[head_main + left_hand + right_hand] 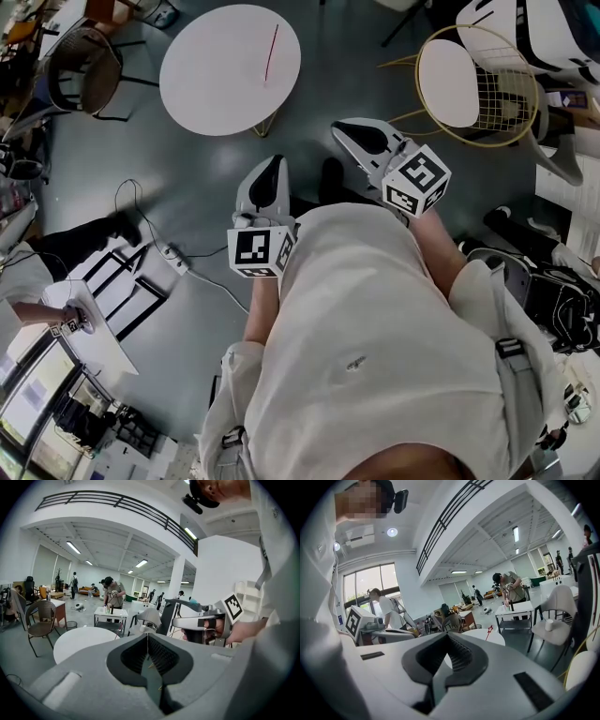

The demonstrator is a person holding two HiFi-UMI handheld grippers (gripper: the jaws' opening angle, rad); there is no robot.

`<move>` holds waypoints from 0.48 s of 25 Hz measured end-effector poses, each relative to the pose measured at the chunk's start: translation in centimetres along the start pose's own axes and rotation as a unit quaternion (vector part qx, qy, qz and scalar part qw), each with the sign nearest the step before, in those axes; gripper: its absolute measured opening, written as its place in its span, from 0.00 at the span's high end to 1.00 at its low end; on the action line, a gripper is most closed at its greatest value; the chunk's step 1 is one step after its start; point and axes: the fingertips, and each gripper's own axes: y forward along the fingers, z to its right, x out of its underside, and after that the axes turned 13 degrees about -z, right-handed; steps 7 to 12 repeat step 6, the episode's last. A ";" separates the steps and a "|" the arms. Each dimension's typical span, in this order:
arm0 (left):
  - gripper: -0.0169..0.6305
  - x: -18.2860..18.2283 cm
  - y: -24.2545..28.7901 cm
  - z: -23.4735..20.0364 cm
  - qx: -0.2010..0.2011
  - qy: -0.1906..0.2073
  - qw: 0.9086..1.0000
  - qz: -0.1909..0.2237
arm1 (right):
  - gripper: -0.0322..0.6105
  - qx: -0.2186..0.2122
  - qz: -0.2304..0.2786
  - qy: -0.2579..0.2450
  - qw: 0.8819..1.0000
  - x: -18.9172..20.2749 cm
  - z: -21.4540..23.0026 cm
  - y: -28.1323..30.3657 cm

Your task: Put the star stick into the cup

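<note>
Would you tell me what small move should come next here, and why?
Probably reach the right gripper toward the star stick, opening its jaws on the way: the stick lies untouched on the round white table ahead, and this gripper, like the left gripper, is shut and empty.

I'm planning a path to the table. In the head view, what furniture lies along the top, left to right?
Dark wicker chair → round white table → gold wire chair.
</note>
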 end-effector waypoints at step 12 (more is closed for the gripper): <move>0.95 -0.2 0.4 -0.6 -0.004 -0.002 1.000 0.002 | 0.94 0.003 0.000 -0.002 1.000 0.0 0.4 0.1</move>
